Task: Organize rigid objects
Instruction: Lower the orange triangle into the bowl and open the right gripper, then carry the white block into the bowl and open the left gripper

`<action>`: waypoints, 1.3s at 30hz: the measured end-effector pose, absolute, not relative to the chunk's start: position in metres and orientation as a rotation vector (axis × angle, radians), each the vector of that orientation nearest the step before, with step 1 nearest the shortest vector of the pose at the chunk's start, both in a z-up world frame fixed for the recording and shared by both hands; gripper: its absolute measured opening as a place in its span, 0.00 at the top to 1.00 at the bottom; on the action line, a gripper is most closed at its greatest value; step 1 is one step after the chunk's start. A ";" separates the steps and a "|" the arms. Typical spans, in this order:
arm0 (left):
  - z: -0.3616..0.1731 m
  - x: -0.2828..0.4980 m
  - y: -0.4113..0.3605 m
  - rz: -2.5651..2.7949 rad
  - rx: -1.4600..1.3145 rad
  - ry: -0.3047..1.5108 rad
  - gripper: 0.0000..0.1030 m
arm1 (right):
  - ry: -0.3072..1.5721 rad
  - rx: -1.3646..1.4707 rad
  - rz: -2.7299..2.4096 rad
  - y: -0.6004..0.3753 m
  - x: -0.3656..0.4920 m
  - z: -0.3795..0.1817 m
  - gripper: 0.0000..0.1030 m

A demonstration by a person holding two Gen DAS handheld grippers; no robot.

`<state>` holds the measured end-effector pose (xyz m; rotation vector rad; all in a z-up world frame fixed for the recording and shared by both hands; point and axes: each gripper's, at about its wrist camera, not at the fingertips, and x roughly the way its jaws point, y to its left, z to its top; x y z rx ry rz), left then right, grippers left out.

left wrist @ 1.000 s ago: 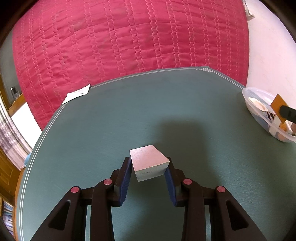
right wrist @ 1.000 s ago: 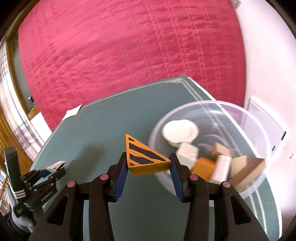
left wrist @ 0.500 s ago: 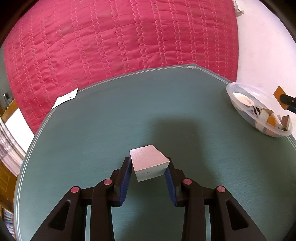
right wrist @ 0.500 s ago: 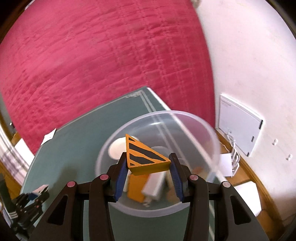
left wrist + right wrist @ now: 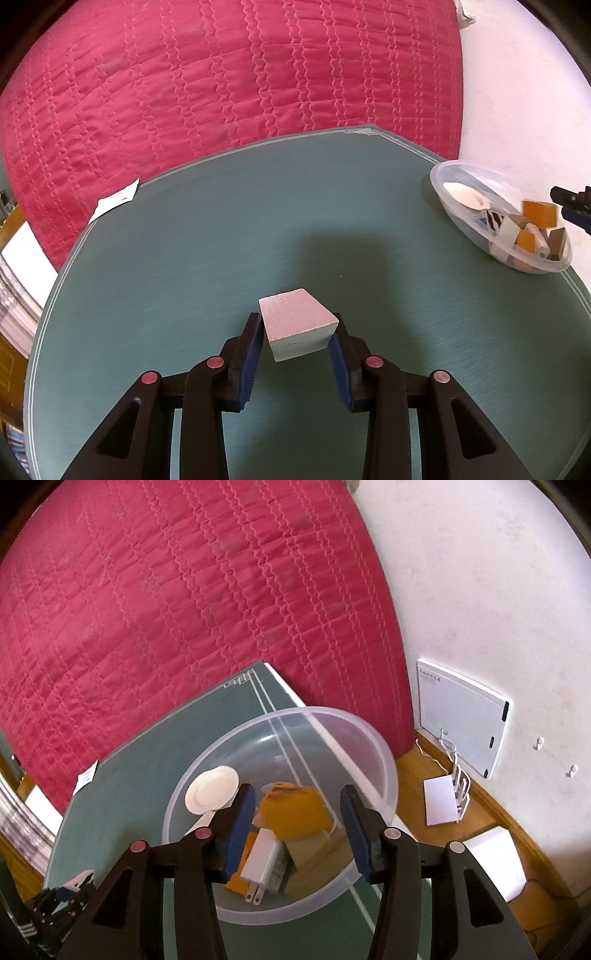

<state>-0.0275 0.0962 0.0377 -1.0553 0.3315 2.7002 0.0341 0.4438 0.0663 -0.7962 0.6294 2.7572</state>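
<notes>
My left gripper [image 5: 296, 326] is shut on a white wooden block [image 5: 295, 314], held just above the green table [image 5: 184, 258]. At the table's right edge stands a clear plastic bowl [image 5: 448, 201] with several blocks inside. My right gripper [image 5: 295, 794] hangs over that bowl [image 5: 369, 734] and its jaws are opening. The orange black-striped triangle block [image 5: 295, 808] shows blurred between and below the pads, free of them, above the bowl's contents. A white plug adapter [image 5: 262, 860] and a white round disc [image 5: 212, 790] also lie in the bowl.
A red quilted cover [image 5: 221, 92] rises behind the table. A paper slip [image 5: 114, 199] lies at the far left table edge. Right of the bowl are a wooden floor, a white wall box [image 5: 461, 716] and white boxes [image 5: 495, 860].
The right gripper moved right from beside the bowl to over it, then its jaws spread and the orange triangle dropped free. The left gripper kept its hold on the white block.
</notes>
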 end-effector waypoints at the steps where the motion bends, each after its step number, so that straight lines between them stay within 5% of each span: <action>1: 0.039 -0.027 0.098 2.698 -1.051 0.334 0.64 | 0.631 -0.791 2.754 0.445 0.035 0.067 0.52; 39: 0.075 -0.053 0.256 2.324 -0.932 0.398 0.63 | 0.639 -0.666 2.668 0.456 0.061 0.067 0.51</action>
